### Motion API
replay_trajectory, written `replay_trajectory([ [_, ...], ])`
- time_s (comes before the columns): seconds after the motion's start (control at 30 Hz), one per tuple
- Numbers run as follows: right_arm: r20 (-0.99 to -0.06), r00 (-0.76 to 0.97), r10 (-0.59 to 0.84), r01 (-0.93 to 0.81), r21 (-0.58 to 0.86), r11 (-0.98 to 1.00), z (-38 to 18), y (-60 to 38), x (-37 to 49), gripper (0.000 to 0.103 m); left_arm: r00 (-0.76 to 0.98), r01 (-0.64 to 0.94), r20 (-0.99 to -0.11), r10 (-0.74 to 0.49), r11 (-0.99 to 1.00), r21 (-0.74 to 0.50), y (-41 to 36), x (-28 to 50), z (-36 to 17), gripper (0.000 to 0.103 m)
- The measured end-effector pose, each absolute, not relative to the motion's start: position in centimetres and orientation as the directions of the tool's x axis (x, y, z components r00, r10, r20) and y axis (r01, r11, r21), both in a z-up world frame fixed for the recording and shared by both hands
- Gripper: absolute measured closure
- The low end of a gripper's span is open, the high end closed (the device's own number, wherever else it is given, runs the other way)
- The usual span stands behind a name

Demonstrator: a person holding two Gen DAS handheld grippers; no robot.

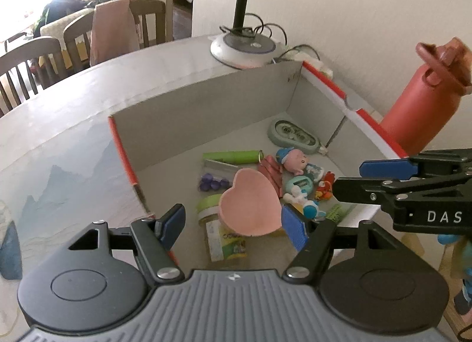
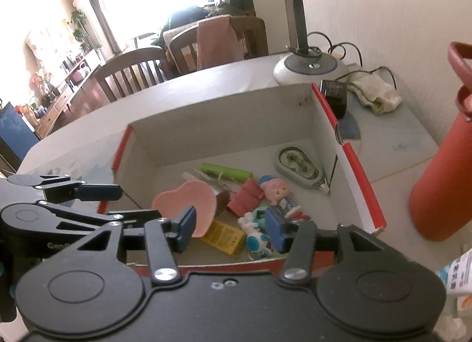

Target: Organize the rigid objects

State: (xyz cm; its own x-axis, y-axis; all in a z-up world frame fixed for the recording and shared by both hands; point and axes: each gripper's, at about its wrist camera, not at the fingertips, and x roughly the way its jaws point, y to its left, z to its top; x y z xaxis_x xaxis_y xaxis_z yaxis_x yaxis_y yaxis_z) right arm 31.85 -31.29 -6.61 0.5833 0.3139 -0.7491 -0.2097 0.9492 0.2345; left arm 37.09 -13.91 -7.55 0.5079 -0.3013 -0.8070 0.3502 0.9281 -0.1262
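Note:
A white cardboard box (image 1: 206,106) (image 2: 221,118) with a red rim holds several small items. Among them are a pink heart-shaped dish (image 1: 250,206) (image 2: 183,203) standing tilted, a green tube (image 1: 233,156) (image 2: 227,172), a pink-faced doll (image 1: 295,160) (image 2: 277,191), a pale green tape dispenser (image 1: 292,134) (image 2: 299,166) and a blue-and-white toy figure (image 1: 306,206) (image 2: 258,241). My left gripper (image 1: 233,227) (image 2: 140,201) hovers open over the box's near left corner; the dish is near its right pad, with a gap to the left pad. My right gripper (image 2: 231,228) (image 1: 348,178) is open above the toys, pressing on nothing.
A tall red bottle (image 1: 419,106) (image 2: 442,179) stands just right of the box. Behind the box are a lamp base (image 1: 243,47) (image 2: 309,66) with cables, a small black box (image 2: 334,97) and a crumpled cloth (image 2: 374,91). Wooden chairs (image 1: 73,44) line the table's far side.

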Motion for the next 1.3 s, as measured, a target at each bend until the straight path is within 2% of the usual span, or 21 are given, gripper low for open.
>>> replay_trajectory([
  [0.13, -0.723, 0.611, 0.322, -0.208, 0.246, 0.947, -5.5, -30.8, 30.4, 0.045, 0.527, 0.362, -0.783, -0.33, 0.921, -0.144, -12.7, 35.6, -6.3, 0.032],
  [0.2, -0.703, 0.627, 0.334, -0.214, 0.257, 0.942, -4.9, -30.6, 29.5, 0.038, 0.537, 0.366, -0.771, -0.342, 0.918, -0.153, -12.3, 34.8, -5.7, 0.032],
  [0.33, -0.673, 0.655, 0.343, -0.214, 0.271, 0.939, -4.0, -30.2, 28.0, 0.035, 0.547, 0.383, -0.746, -0.38, 0.906, -0.181, -11.4, 33.5, -4.4, 0.032],
  [0.47, -0.645, 0.68, 0.348, -0.207, 0.286, 0.936, -3.3, -30.2, 26.3, 0.025, 0.57, 0.398, -0.712, -0.409, 0.896, -0.196, -10.4, 32.0, -3.0, 0.031],
  [0.57, -0.632, 0.695, 0.343, -0.206, 0.282, 0.937, -3.0, -30.0, 25.2, 0.018, 0.585, 0.401, -0.693, -0.422, 0.893, -0.205, -9.7, 31.2, -2.2, 0.024],
  [0.9, -0.575, 0.749, 0.33, -0.205, 0.273, 0.94, -1.7, -29.4, 22.1, 0.004, 0.603, 0.408, -0.665, -0.441, 0.887, -0.218, -8.1, 29.3, -0.8, 0.024],
  [0.93, -0.568, 0.755, 0.328, -0.202, 0.273, 0.94, -1.5, -29.4, 21.8, 0.004, 0.607, 0.41, -0.662, -0.439, 0.887, -0.212, -8.1, 29.0, -0.7, 0.024],
  [1.0, -0.557, 0.764, 0.325, -0.198, 0.278, 0.94, -1.3, -29.5, 21.4, 0.002, 0.611, 0.42, -0.656, -0.443, 0.884, -0.206, -8.0, 28.6, -0.5, 0.016],
  [1.3, -0.51, 0.813, 0.282, -0.169, 0.257, 0.952, -1.1, -29.7, 19.3, 0.001, 0.618, 0.434, -0.648, -0.445, 0.881, -0.191, -8.1, 27.2, -0.2, 0.011],
])
